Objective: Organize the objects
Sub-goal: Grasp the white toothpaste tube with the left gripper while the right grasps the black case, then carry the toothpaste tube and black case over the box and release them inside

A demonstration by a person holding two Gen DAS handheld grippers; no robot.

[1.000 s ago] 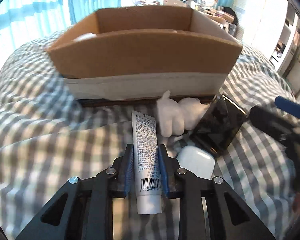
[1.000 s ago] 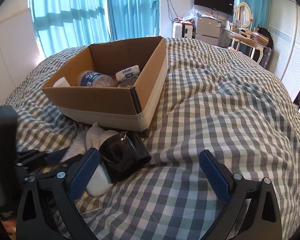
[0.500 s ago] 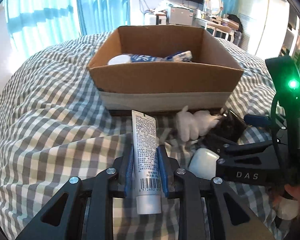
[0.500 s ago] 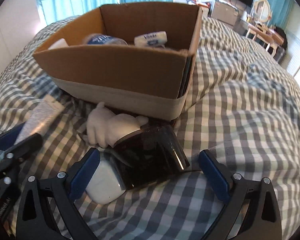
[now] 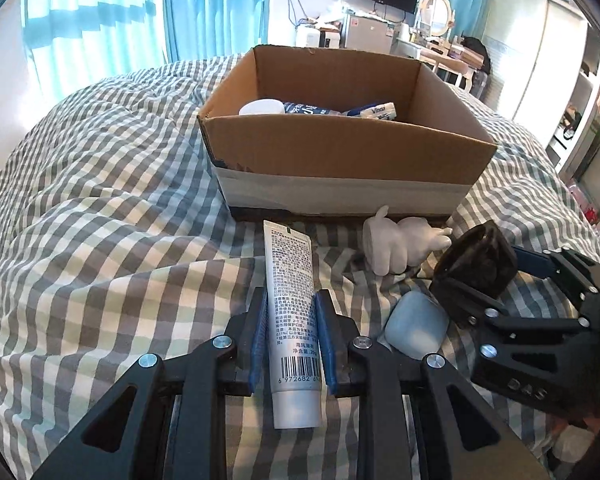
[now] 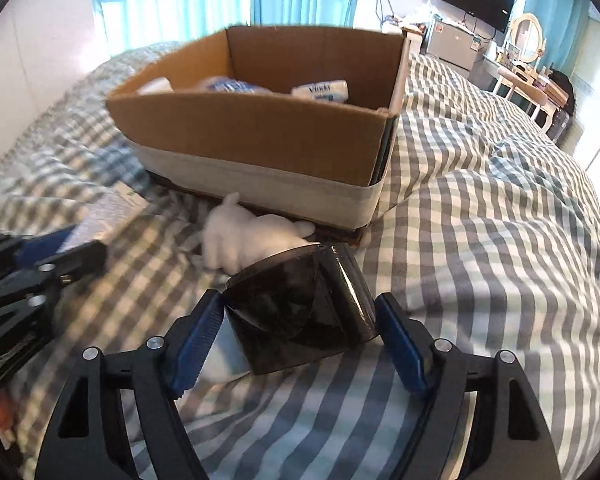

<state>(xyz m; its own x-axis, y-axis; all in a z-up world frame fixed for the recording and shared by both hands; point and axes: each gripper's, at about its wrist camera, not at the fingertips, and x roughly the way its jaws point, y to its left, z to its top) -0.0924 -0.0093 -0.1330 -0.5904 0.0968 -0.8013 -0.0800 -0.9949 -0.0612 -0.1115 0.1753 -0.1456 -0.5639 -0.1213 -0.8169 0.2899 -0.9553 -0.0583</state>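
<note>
My left gripper [image 5: 291,312] is shut on a white tube [image 5: 290,300] with a barcode and holds it over the checked bed cover, pointing at the cardboard box [image 5: 340,152]. My right gripper [image 6: 298,320] has closed onto a dark translucent box [image 6: 300,316], with both blue pads against its sides. That dark box also shows in the left wrist view [image 5: 476,268]. A white plush toy [image 6: 248,244] lies in front of the cardboard box [image 6: 260,136]. A pale rounded case [image 5: 416,330] lies beside the dark box.
The cardboard box holds a white lid [image 5: 262,107], a blue-labelled bottle [image 5: 308,109] and a Vinda tissue pack [image 6: 322,90]. The checked bed cover [image 6: 480,208] spreads to the right. Curtains, a TV and a dresser stand beyond the bed.
My right gripper moved forward and its jaws closed from wide open onto the dark box. My left gripper rose with the tube, so the inside of the cardboard box now shows.
</note>
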